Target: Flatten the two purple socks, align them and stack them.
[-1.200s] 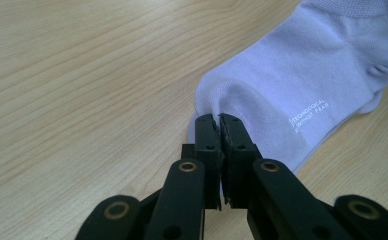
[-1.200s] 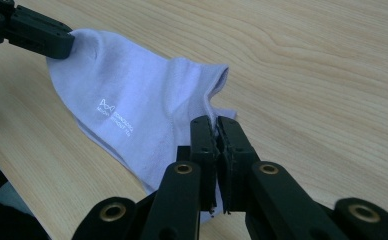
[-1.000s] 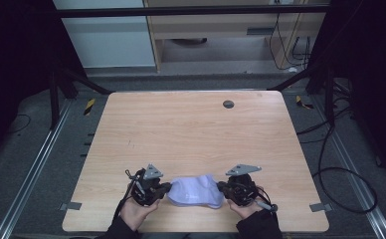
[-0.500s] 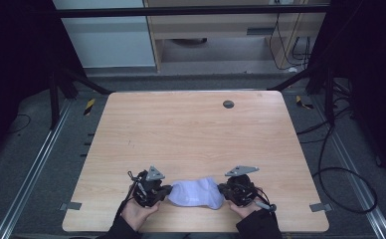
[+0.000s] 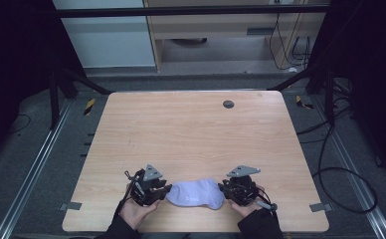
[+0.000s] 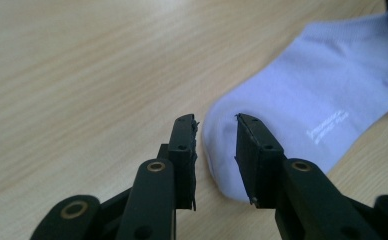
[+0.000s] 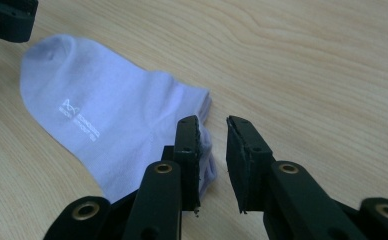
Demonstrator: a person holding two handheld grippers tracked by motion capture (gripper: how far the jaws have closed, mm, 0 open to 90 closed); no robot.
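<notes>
**Sock released at the near edge of the bench**

The pale lilac sock point(image 5: 195, 193) lies flat on the bench point(image 5: 191, 134), between the two grippers. The left gripper point(image 6: 216, 145) has just been opening: its fingers point(image 6: 184, 150) stand apart astride the toe end, seemingly clear of the fabric. The right gripper point(image 7: 213, 150) has likewise just been opening; the cuff lies beside its left finger, the gap between the fingers empty. Both hands rest low, each side of the sock, grippers pointing inward toward it. The sock sits close to the bench's near edge; beyond it the board is open up to a dark round grommet point(image 5: 228, 104).
</notes>
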